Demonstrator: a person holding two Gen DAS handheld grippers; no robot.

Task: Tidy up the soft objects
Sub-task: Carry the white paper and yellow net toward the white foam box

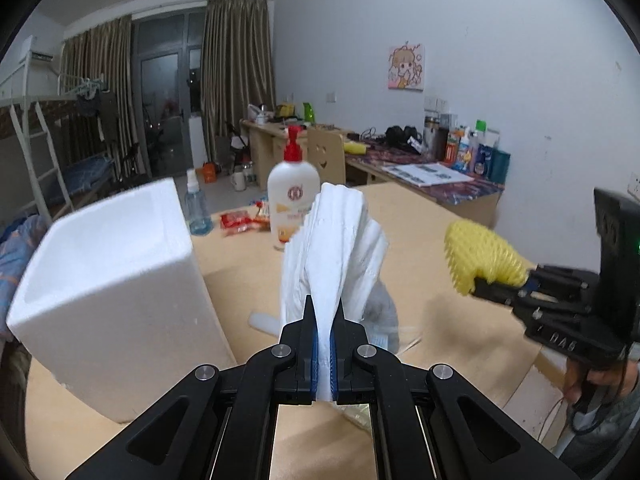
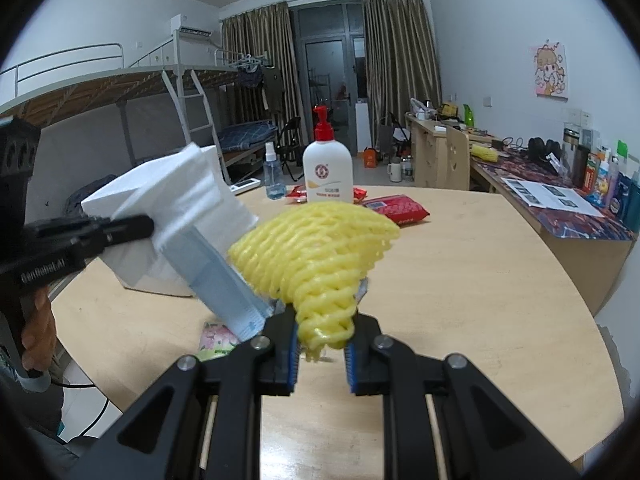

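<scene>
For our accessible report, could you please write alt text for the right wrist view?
The right tool grips a yellow foam net above a round wooden table. At left, the left tool holds a stack of white tissues. A lotion bottle stands behind.

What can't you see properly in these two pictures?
- Left wrist view: the inside of the white foam box; only its rim and outer walls show.
- Left wrist view: the pump bottle label, partly behind the white tissues.
- Right wrist view: the flowery packet, mostly hidden by the right gripper and the tissues.
</scene>
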